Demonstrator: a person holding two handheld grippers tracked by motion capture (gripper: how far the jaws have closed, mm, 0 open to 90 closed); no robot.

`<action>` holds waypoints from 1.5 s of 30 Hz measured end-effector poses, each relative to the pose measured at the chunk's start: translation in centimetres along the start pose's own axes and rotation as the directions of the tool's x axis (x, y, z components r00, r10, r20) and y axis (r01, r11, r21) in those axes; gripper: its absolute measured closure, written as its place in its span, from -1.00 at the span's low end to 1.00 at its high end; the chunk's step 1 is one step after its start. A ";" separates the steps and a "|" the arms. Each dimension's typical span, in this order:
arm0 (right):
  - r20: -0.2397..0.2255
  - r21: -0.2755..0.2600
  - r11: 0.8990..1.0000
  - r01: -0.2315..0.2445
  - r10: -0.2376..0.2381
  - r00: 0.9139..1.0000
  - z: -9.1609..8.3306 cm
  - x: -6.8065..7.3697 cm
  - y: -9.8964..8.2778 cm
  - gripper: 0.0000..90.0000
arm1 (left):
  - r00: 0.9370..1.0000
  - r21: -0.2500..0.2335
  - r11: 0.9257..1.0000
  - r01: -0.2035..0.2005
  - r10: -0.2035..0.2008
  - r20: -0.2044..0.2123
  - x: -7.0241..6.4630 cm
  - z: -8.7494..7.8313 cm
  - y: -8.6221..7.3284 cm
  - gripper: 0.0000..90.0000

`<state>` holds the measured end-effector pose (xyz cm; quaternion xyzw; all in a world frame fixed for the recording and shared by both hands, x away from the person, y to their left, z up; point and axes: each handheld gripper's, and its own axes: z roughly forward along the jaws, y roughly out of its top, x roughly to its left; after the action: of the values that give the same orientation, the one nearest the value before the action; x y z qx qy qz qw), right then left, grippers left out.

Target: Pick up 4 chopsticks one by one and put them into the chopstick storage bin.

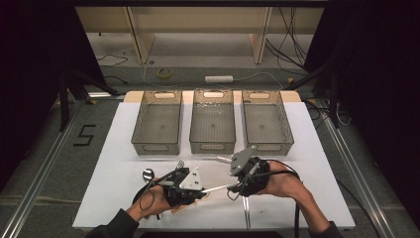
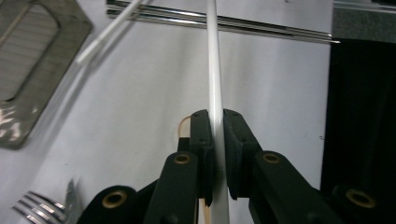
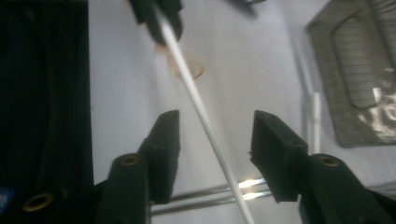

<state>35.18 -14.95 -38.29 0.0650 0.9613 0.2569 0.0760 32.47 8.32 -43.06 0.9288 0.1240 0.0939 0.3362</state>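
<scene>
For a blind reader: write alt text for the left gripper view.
The left gripper is clamped on a thin white stick that runs straight away over the white table. A fork lies at lower left, metal chopsticks across the top.

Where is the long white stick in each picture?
High view: the white stick lies low in the middle, spanning between the left gripper and the right gripper.
Left gripper view: it runs straight up the middle, clamped between the black jaws.
Right gripper view: it slants from top centre to the bottom, between open jaws that do not touch it.
Shared landmark: the white table.
</scene>
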 end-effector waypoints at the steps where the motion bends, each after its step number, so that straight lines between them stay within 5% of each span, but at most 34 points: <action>1: 0.005 -0.025 0.999 -0.030 0.030 1.000 -0.4 -0.2 -0.1 0.07 | 1.000 -0.009 1.000 0.020 -0.020 -0.004 0.2 -0.1 -0.1 0.84; 2: 0.011 -0.080 0.993 -0.084 0.085 0.996 -1.0 -0.6 -0.5 -0.01 | 1.000 -0.012 1.000 0.026 -0.027 -0.015 0.4 -0.3 -0.1 0.84; 6: 0.032 -0.161 0.977 -0.141 0.148 0.988 -1.8 -1.1 -1.2 -0.10 | 0.994 -0.047 0.995 0.090 -0.092 -0.054 1.2 -1.0 -0.4 0.84; 10: 0.086 -0.233 0.948 -0.215 0.240 0.967 -2.5 -1.6 -2.4 -0.16 | 0.987 -0.081 0.988 0.134 -0.140 -0.079 1.9 -1.7 -0.7 0.84; 14: 0.094 -0.310 0.913 -0.264 0.306 0.947 -3.0 -1.8 -3.6 -0.18 | 0.979 -0.105 0.981 0.163 -0.174 -0.107 2.4 -2.4 -0.9 0.84; 20: 0.098 -0.338 0.885 -0.320 0.371 0.923 -2.4 -1.7 -5.3 -0.24 | 0.960 -0.152 0.965 0.215 -0.237 -0.147 3.3 -3.6 -1.2 0.84; 25: 0.123 -0.356 0.865 -0.354 0.419 0.900 -1.6 -2.0 -6.6 -0.29 | 0.935 -0.198 0.940 0.277 -0.312 -0.170 4.6 -4.3 -1.9 0.84; 33: 0.145 -0.378 0.838 -0.393 0.473 0.869 -1.2 -2.1 -8.1 -0.28 | 0.895 -0.233 0.915 0.329 -0.380 -0.231 7.0 -5.2 -2.8 0.84; 37: 0.141 -0.382 0.837 -0.392 0.472 0.870 -1.1 -1.8 -8.2 -0.28 | 0.871 -0.246 0.902 0.355 -0.414 -0.264 8.2 -5.7 -3.0 0.84; 45: 0.134 -0.365 0.839 -0.403 0.476 0.869 -0.6 -1.5 -8.6 -0.29 | 0.811 -0.298 0.862 0.411 -0.494 -0.313 10.8 -6.3 -3.5 0.84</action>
<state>35.77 -22.84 -41.98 0.2996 0.8499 0.4136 0.1299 40.52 17.94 -39.58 0.7938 0.3942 0.2011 0.4172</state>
